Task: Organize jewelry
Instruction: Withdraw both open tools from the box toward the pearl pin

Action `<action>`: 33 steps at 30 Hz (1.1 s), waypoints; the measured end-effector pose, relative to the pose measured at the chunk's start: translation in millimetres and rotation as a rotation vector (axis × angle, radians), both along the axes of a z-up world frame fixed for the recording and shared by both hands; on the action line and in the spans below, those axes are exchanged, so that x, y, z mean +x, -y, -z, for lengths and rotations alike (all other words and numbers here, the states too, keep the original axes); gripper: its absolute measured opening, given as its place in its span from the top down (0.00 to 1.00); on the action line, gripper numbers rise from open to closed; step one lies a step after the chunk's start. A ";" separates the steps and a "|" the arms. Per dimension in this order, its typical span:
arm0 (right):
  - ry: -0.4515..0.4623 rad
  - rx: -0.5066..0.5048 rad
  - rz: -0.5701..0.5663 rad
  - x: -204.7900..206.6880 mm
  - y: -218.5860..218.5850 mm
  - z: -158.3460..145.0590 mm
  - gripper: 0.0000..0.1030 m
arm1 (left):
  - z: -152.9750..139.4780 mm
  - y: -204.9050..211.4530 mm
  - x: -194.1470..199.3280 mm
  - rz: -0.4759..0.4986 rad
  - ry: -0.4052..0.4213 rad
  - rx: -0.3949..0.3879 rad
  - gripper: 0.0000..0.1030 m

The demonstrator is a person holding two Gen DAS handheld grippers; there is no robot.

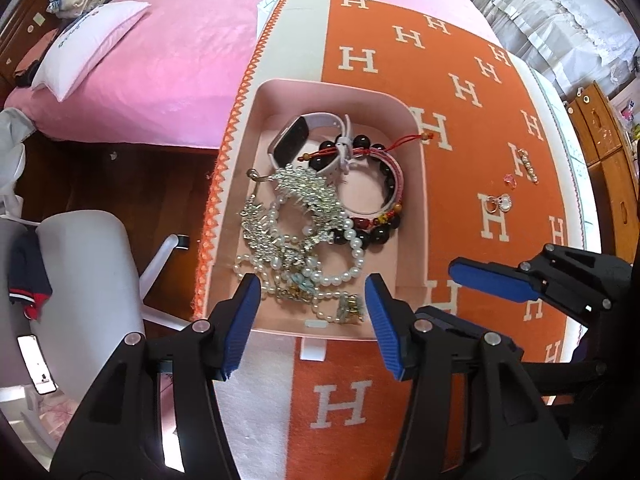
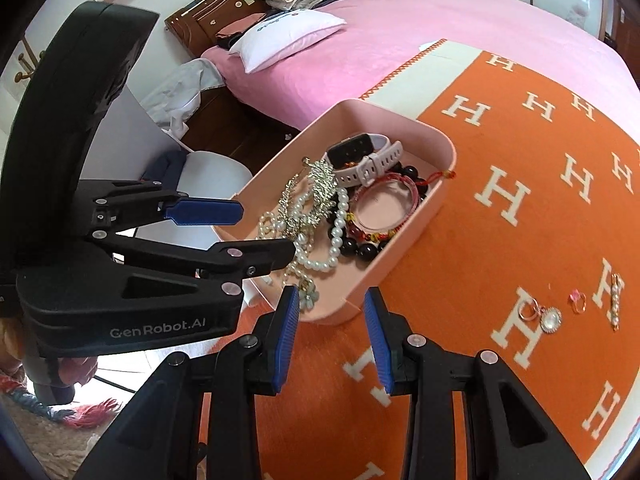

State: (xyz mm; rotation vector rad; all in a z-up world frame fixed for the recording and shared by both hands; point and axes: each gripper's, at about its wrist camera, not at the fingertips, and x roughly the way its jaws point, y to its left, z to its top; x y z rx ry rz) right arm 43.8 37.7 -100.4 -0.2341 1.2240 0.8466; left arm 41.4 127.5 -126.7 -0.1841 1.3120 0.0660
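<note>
A pink tray (image 1: 416, 184) (image 2: 404, 256) on the orange H-patterned cloth holds a white-strapped watch (image 1: 292, 140) (image 2: 360, 156), pearl strands (image 1: 348, 256) (image 2: 340, 216), silver crystal pieces (image 1: 308, 196), dark bead bracelets (image 1: 384, 232) (image 2: 360, 250) and a red cord bracelet. My left gripper (image 1: 310, 322) is open and empty over the tray's near end. My right gripper (image 2: 332, 334) is open and empty just in front of the tray's near corner. On the cloth to the right lie two rings (image 1: 498, 203) (image 2: 542, 314), a small pink ring (image 1: 509, 180) (image 2: 577, 300) and a pearl hair clip (image 1: 528, 166) (image 2: 616, 300).
The orange cloth (image 1: 400, 360) (image 2: 520, 220) covers a table beside a pink bed (image 1: 180, 60) (image 2: 400, 32). A white chair (image 1: 80, 280) (image 2: 208, 168) stands at the table's left edge. The right gripper shows in the left wrist view (image 1: 500, 280); the left gripper shows in the right wrist view (image 2: 248, 228).
</note>
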 end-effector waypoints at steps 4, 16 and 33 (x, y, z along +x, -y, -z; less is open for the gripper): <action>0.002 -0.001 0.019 -3.2 12.1 -1.9 0.67 | -6.6 7.3 -4.2 0.002 0.041 -0.002 0.50; 0.014 0.004 0.093 -8.8 56.9 -8.0 0.67 | -27.8 43.7 -4.1 0.025 0.140 0.008 0.50; 0.094 0.039 0.361 43.8 191.1 -32.4 0.67 | -42.2 135.3 59.5 0.168 0.151 0.049 0.50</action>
